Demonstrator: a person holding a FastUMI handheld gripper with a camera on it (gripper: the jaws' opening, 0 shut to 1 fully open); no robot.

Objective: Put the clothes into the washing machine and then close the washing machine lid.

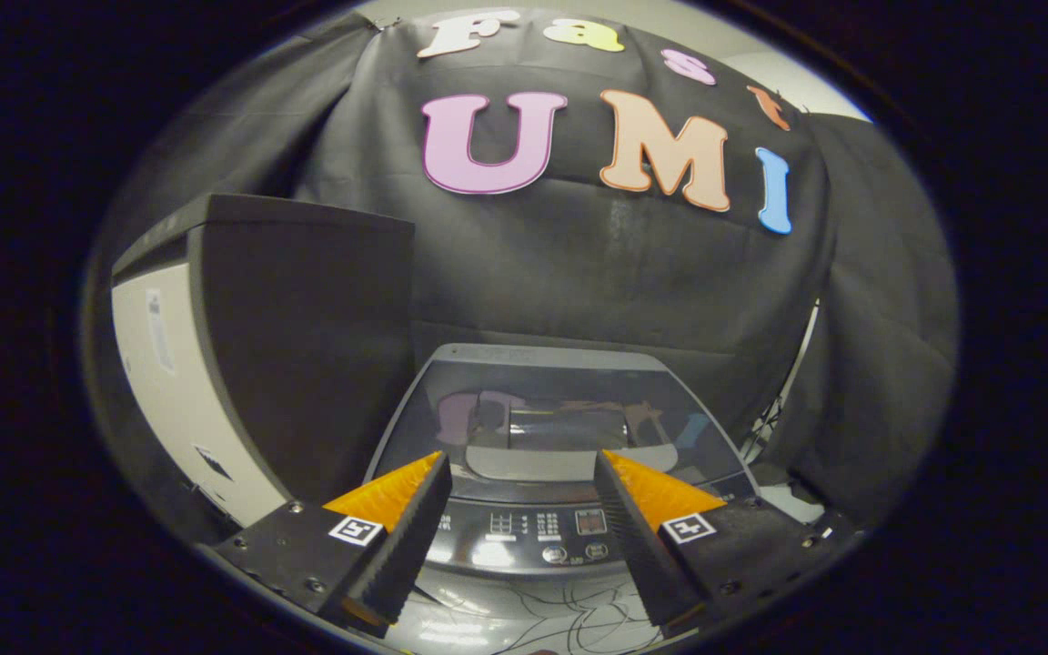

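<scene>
A top-loading washing machine (542,537) stands just ahead of and below my fingers. Its dark glass lid (547,414) lies flat and shut over the tub, mirroring the wall behind. A control panel (533,532) with buttons runs along the machine's near edge, between my fingers. My gripper (521,468) hovers above that panel, open, with nothing between its fingers. Through the glass the inside of the tub is too dark to make out.
A tall white cabinet (169,391) with a dark side and top stands close to the left of the machine. Black cloth hangs behind and to the right. A metal stand (774,414) shows at the machine's right rear.
</scene>
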